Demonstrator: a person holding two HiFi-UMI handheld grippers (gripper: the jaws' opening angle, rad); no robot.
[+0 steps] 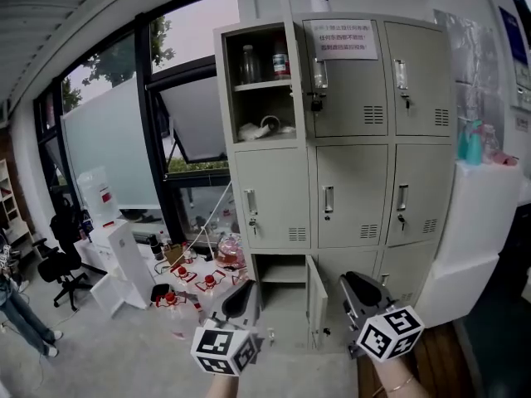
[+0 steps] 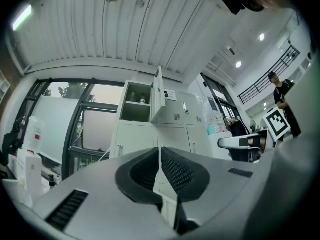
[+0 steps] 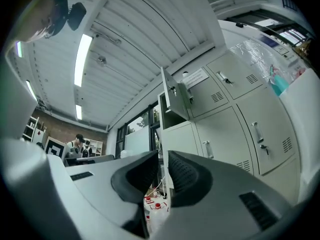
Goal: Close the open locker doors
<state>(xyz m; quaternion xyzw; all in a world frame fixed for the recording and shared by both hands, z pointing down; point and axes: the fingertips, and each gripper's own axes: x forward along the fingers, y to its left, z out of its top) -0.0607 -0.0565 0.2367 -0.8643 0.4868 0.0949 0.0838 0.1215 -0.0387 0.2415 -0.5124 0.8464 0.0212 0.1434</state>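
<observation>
Head view: locker [image 1: 348, 139] at twelve o'clock, upper door [image 1: 289, 65] swung out at eleven, lower door [image 1: 315, 301] ajar near six. Left gripper [image 1: 247, 290] and right gripper [image 1: 353, 287] low, touching neither door.

Left gripper view: pads pinched together, empty, upper door up at twelve.

Right gripper view: pads parted narrowly, nothing between, same door at one o'clock.

Likely trouble: glancing off a thin door edge if pushed off-centre; rebounding open without a firm latch; jarring the bottles [image 1: 249, 63] with a slam.
</observation>
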